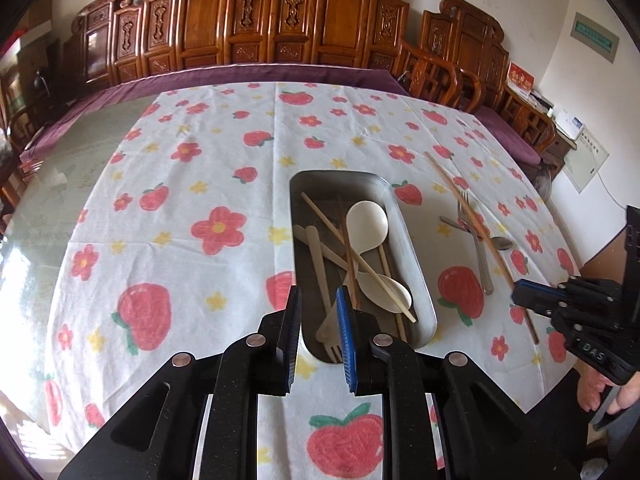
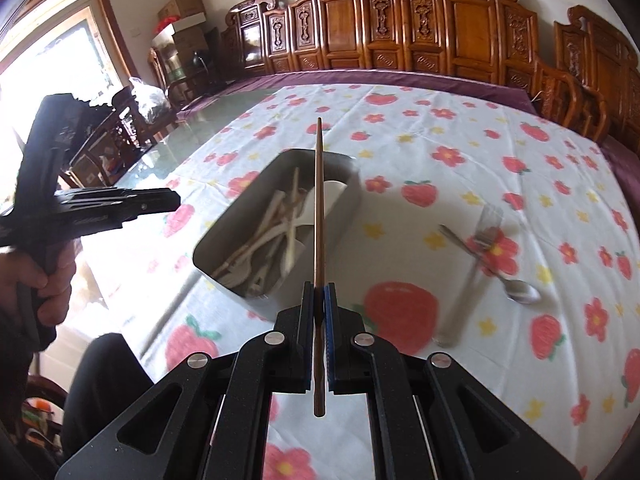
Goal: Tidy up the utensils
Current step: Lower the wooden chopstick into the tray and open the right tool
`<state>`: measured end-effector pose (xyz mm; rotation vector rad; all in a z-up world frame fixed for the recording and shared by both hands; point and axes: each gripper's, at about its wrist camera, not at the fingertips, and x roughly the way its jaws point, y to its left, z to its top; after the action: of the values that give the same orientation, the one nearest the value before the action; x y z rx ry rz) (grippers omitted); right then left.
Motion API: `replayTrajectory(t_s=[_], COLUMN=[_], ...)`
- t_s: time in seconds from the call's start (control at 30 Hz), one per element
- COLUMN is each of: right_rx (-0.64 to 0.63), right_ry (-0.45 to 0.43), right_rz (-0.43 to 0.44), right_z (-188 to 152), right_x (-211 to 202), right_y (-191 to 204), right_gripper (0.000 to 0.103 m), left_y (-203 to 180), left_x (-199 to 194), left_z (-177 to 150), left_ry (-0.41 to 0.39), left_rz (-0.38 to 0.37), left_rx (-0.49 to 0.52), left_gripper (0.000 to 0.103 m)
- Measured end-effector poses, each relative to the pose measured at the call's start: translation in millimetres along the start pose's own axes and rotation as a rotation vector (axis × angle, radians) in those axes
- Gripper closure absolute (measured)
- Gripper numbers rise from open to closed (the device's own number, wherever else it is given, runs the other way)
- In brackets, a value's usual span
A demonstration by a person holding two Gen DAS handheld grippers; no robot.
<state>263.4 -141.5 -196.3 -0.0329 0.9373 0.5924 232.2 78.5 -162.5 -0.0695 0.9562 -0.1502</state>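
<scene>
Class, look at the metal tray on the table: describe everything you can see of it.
The tray is a long, shallow, dull steel-looking box with rounded corners, open-topped, lying flat on the flowered cloth. Inside lie crossed pale spoons, chopsticks and a fork. Neither gripper touches it.

"DAS" is lettered on the right gripper (image 1: 520, 296).
</scene>
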Motion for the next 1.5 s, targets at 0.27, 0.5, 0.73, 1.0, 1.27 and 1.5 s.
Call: replayTrajectory(t_s=[0.27,0.5,0.73,1.0,1.27,1.5], right_rx=[0.020,0.061,0.085,0.084,0.025,-0.020], right_ry=[0.034,0.077,0.108,0.158,0.118,0.047], right_rz=[0.034,0.048,0.018,-0.008,0.006,0.016], right_z=[26,40,45,34,37,36], right_x=[37,72,101,120,108,70], right_y=[23,34,42,45,51,42], right_gripper=[0.097,0.097,0.097,0.097,0.095,0.095], left_y=[15,29,38,43,43,27], left_x=[-24,-42,-53,-58,-57,-53], left_z=[-3,-7,-10,-14,-14,-13], left_ry=[-0.039,-0.064,-0.075,-0.078,-0.077,-0.074], left_rz=[0.013,0.019,0.026,0.026,0.022,0.012], left_rx=[-0.009,-0.029,-0.040,-0.041,-0.040,-0.020], left_gripper=[0.080,0.079,0.079,0.078,0.078,0.069])
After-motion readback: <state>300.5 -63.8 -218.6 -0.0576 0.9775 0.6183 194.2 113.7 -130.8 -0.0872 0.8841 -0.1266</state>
